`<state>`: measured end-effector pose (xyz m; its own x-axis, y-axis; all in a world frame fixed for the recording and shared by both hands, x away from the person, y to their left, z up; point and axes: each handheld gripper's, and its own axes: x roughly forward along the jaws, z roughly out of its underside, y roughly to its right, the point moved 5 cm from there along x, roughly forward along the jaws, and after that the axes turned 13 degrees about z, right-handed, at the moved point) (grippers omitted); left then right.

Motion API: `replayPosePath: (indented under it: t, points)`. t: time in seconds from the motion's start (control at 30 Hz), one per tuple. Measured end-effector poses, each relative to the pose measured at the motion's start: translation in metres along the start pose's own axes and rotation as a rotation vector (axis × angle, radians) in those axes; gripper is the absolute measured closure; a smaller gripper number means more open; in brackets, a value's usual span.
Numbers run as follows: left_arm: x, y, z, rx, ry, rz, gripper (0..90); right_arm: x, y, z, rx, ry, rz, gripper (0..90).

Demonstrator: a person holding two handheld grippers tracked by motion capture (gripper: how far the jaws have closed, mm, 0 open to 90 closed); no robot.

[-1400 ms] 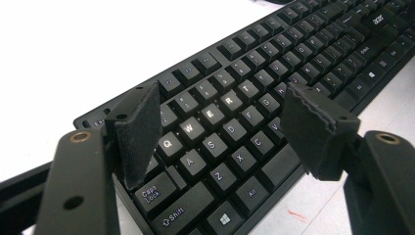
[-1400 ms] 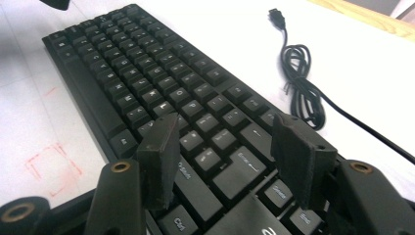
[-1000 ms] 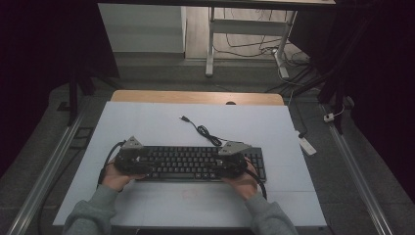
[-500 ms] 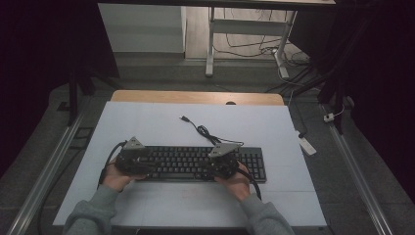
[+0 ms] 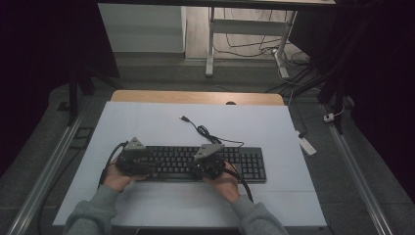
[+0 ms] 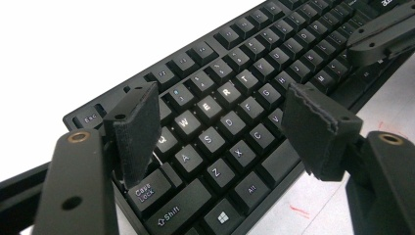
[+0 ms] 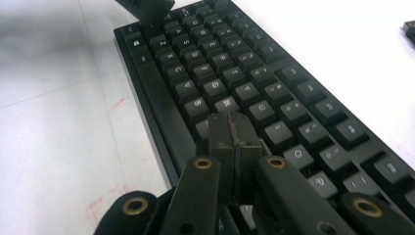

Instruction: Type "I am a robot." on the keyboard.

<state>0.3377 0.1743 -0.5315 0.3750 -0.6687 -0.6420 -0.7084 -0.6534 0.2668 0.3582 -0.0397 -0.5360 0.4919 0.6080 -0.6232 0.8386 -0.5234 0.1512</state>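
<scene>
White bench [image 5: 147, 127] carries the keyboard [image 5: 249, 161] at lower centre of the high view. Right gripper [image 7: 230, 128]: fingers pressed together, nothing between, tips over the middle keys. Left gripper [image 6: 220, 122]: fingers wide, empty, straddling the W-E-R keys. Judgement: key pressing underway; progress unclear.

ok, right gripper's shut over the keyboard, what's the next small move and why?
Probably a short press straight down. The right gripper has its jaws shut together with nothing between them, its tip poised just over the middle keys of the black keyboard. The left gripper hangs open above the QWERTY end, so the right looks like the typing tool.
</scene>
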Motion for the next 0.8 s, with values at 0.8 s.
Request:
replayPosePath:
  t: [0.8]
  points:
    - [0.001, -0.001, 0.002, 0.005, -0.011, -0.001, 30.6, 0.019, -0.003, 0.005, -0.018, -0.041, 0.016, 89.5]
